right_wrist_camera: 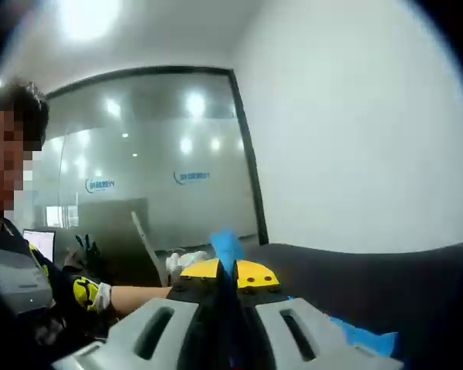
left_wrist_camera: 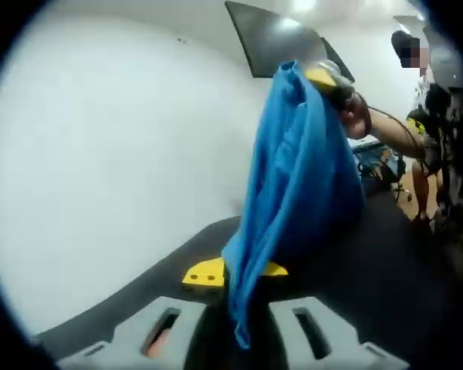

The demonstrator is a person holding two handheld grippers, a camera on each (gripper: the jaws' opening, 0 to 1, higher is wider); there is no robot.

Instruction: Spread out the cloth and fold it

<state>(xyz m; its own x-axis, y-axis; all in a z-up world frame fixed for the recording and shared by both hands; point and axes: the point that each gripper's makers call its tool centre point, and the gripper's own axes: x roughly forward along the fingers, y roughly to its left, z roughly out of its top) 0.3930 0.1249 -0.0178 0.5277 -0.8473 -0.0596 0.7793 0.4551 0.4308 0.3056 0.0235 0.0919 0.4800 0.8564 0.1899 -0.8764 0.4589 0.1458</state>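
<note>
Both grippers are clamped on the blue cloth (left_wrist_camera: 293,200): the left gripper (left_wrist_camera: 235,274) at 6 o'clock, the right gripper (right_wrist_camera: 225,271) pinching a corner, above the dark table (left_wrist_camera: 386,262).

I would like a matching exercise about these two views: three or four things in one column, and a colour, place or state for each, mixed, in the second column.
Things:
1. cloth
2. left gripper
3. table
4. wall

Descriptions:
A. white and bare
B. dark grey
C. blue, hanging bunched between two grippers
D. yellow-tipped, shut on the low part of the cloth

Pairs: 1-C, 2-D, 3-B, 4-A
</note>
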